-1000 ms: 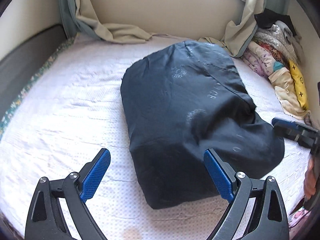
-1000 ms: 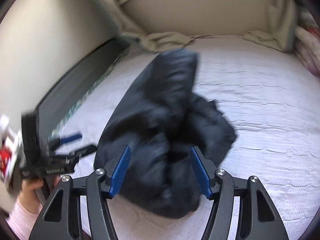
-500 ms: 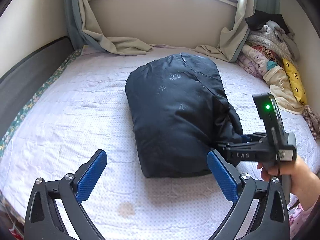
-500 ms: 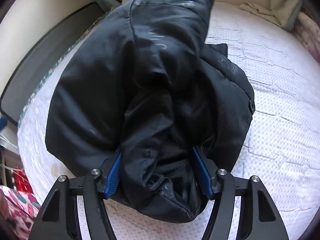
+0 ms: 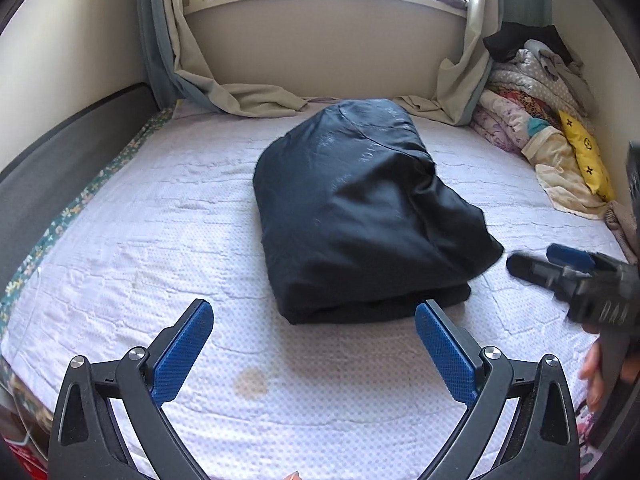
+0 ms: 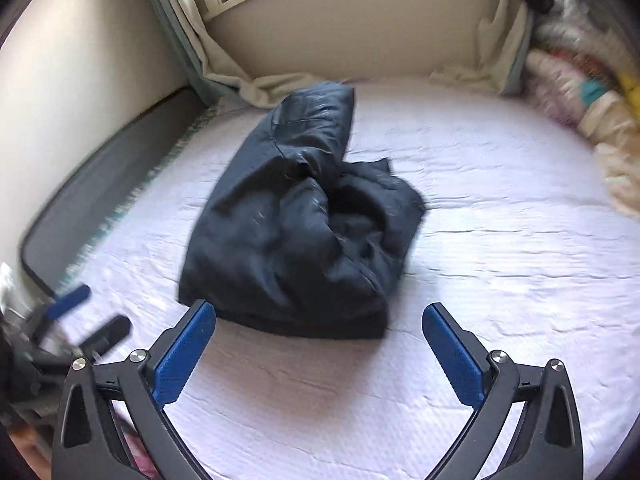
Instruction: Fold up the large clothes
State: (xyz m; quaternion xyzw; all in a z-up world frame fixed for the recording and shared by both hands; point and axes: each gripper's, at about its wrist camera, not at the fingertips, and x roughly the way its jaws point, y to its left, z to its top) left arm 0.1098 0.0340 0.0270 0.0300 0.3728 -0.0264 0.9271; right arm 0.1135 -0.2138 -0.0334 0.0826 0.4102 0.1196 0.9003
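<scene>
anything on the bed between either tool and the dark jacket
Nothing visible. Only bare bedsheet lies between the open left tool and the jacket. The open right tool sits just short of the jacket's near edge, with nothing in the gap. The clothes pile lies off against the right wall.

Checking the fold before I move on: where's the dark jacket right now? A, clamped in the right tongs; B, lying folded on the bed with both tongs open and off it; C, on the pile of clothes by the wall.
B: the dark jacket lies bundled on the bed, with the left tongs and right tongs open and clear of it.
</scene>
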